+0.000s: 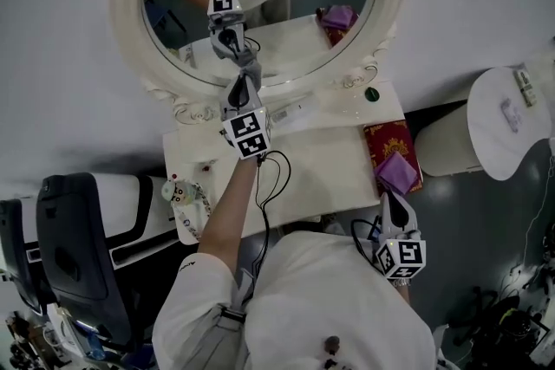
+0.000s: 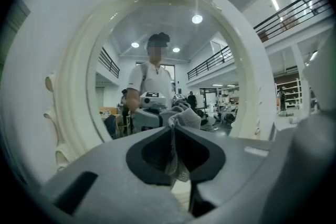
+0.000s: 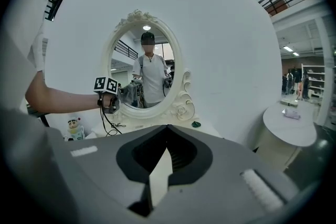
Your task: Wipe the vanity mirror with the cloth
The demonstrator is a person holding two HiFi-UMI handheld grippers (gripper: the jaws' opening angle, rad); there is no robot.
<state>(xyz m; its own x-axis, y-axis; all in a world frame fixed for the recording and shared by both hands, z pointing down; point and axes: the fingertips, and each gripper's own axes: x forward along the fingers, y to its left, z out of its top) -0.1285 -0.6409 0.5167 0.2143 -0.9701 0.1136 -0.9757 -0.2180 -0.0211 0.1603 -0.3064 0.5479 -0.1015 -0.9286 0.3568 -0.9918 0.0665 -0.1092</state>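
Note:
The oval vanity mirror (image 1: pixel 290 9) in its white carved frame (image 1: pixel 128 30) stands at the back of the cream vanity top (image 1: pixel 321 173). My left gripper (image 1: pixel 244 81) reaches up to the lower part of the glass, shut on a grey cloth (image 1: pixel 249 65) that touches the mirror. In the left gripper view the cloth (image 2: pixel 182 118) bunches out past the closed jaws, right before the glass (image 2: pixel 157 34). My right gripper (image 1: pixel 388 197) hangs low by the table's front right corner, shut and holding nothing. From the right gripper view I see the mirror (image 3: pixel 152 44) and the cloth (image 3: pixel 129 92) against it.
A red box with a purple cloth (image 1: pixel 395 160) lies at the table's right end. A small green object (image 1: pixel 372 94) sits near the frame's base. A toy figurine (image 1: pixel 177 191) stands at the left, a black chair (image 1: pixel 69 247) beyond it. A round white side table (image 1: pixel 507 121) stands to the right.

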